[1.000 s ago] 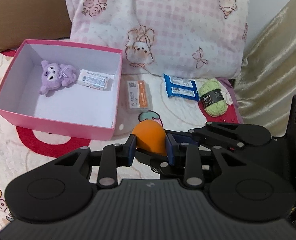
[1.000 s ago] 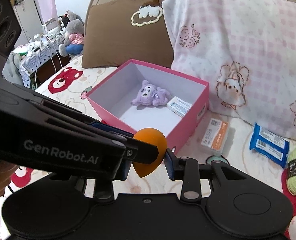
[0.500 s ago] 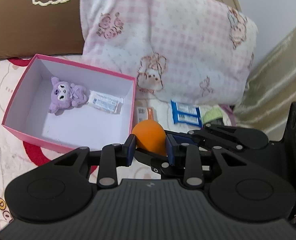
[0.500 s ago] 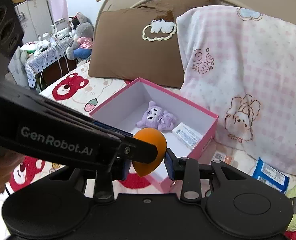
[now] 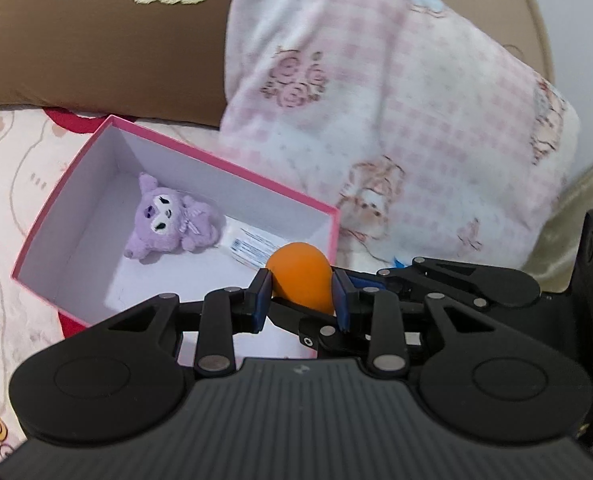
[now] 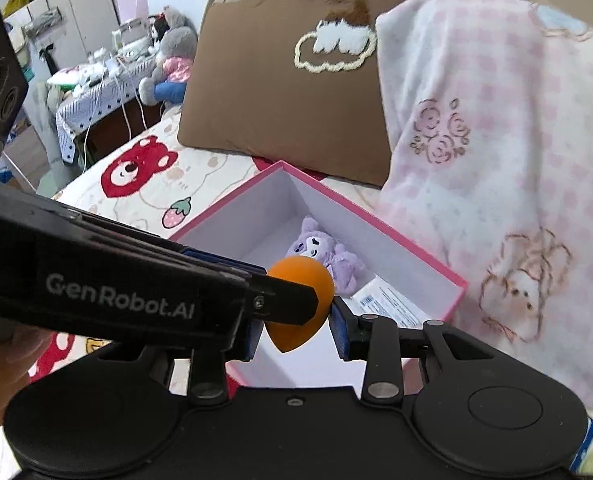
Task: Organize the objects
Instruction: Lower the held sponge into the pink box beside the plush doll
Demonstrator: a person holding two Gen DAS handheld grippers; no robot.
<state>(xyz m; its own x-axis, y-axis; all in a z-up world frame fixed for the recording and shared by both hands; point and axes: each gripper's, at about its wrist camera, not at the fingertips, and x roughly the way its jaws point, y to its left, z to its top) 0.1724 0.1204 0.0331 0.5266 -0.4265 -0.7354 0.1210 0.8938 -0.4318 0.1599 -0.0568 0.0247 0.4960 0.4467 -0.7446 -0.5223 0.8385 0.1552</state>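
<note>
Both grippers clamp one orange teardrop sponge (image 5: 299,276), the left gripper (image 5: 300,296) and the right gripper (image 6: 296,322) each pinching it narrowly above the pink box (image 5: 216,164). Inside, at ten o'clock from the sponge, lie a purple plush (image 5: 170,222) and a white packet (image 5: 252,249); pillows stand at twelve.

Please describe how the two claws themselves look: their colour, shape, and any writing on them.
Both claws are matte black plastic. The left claw has a ribbed body, two round discs at its sides, linkage bars with silver rivets, and blue pads on its fingers. The right claw is built the same way, though its body top looks smooth. White lettering "GenRobot.AI" runs along the left claw's side in the right wrist view.
</note>
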